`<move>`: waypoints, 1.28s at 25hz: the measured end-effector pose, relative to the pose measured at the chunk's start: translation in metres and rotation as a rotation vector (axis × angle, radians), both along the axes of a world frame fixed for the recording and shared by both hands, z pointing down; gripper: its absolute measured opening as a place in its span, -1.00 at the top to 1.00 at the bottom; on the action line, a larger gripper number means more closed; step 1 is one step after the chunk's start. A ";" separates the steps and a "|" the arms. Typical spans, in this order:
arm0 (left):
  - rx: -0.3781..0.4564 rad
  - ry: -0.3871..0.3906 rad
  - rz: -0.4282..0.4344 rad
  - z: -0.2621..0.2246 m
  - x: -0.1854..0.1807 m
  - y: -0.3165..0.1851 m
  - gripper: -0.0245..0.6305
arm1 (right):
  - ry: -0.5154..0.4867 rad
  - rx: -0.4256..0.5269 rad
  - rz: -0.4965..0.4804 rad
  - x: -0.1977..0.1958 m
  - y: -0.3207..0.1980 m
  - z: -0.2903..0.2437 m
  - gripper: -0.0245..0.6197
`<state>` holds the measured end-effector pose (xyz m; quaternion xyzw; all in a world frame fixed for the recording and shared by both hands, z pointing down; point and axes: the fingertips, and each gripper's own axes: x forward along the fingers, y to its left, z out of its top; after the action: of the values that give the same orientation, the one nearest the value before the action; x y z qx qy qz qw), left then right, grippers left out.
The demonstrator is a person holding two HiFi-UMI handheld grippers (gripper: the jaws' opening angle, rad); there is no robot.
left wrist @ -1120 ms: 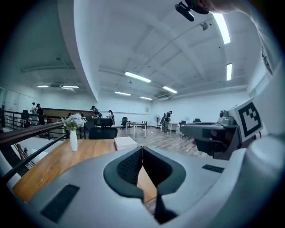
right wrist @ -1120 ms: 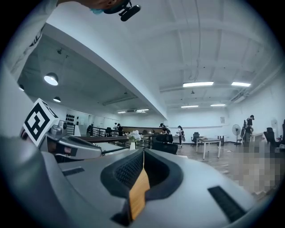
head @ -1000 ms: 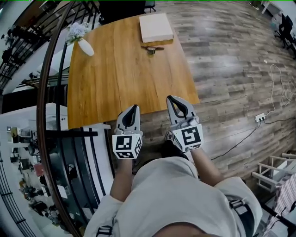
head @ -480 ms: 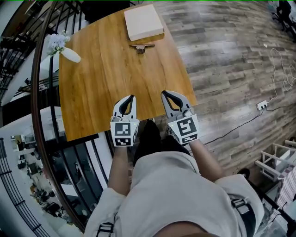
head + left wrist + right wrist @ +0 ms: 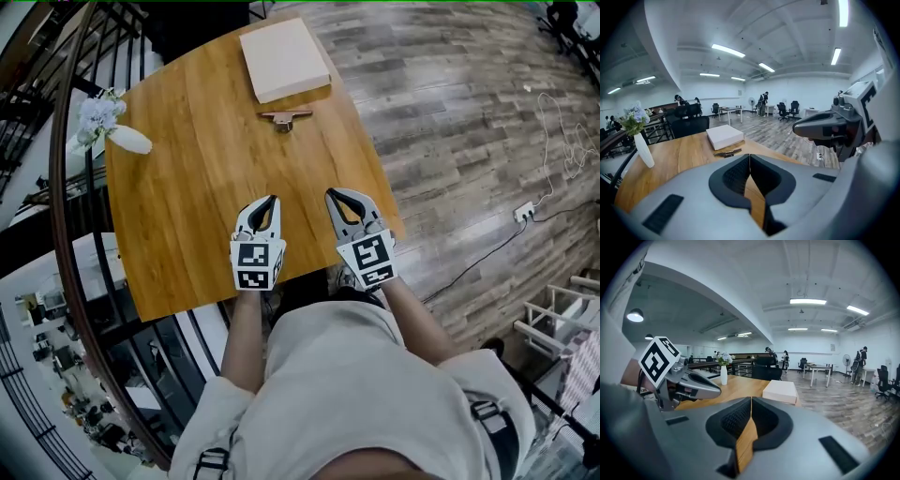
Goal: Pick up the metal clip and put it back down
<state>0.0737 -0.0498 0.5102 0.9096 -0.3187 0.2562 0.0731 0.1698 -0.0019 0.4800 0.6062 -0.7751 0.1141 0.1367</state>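
The metal clip (image 5: pixel 284 118) lies on the wooden table (image 5: pixel 206 178) just in front of a white box, far from both grippers; it also shows in the left gripper view as the clip (image 5: pixel 727 152). My left gripper (image 5: pixel 271 201) hovers over the table's near edge, jaws shut and empty. My right gripper (image 5: pixel 331 195) is beside it to the right, over the near right corner, also shut with nothing held. In the left gripper view the left gripper (image 5: pixel 749 157) has its tips meeting; in the right gripper view the right gripper (image 5: pixel 751 401) does too.
A white box (image 5: pixel 283 58) sits at the table's far end. A white vase with flowers (image 5: pixel 114 131) stands at the left edge. A black railing (image 5: pixel 70 216) runs along the left; a power strip and cables (image 5: pixel 525 211) lie on the plank floor at right.
Both grippers have moved forward from beyond the table's near edge to above it, staying shut. The view has shifted closer to the table.
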 end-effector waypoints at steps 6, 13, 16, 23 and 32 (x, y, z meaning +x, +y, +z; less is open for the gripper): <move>-0.055 -0.006 -0.019 0.029 -0.012 -0.040 0.85 | 0.061 -0.070 -0.033 -0.011 -0.052 0.032 0.84; -0.148 -0.002 -0.057 0.062 -0.026 -0.082 0.85 | 0.164 -0.187 -0.093 -0.016 -0.119 0.076 0.84; -0.195 0.000 -0.094 0.071 -0.039 -0.094 0.85 | 0.234 -0.227 -0.120 -0.017 -0.147 0.090 0.84; -0.264 0.009 -0.183 0.085 -0.070 -0.103 0.85 | 0.415 -0.299 -0.178 -0.017 -0.194 0.129 0.83; -0.322 0.071 -0.235 0.105 -0.096 -0.119 0.85 | 0.734 -0.325 -0.256 -0.023 -0.235 0.156 0.83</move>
<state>-0.0227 -0.1685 0.6155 0.8512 -0.3749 0.2612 0.2582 0.1468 -0.2368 0.6363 0.4761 -0.7159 -0.0063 0.5107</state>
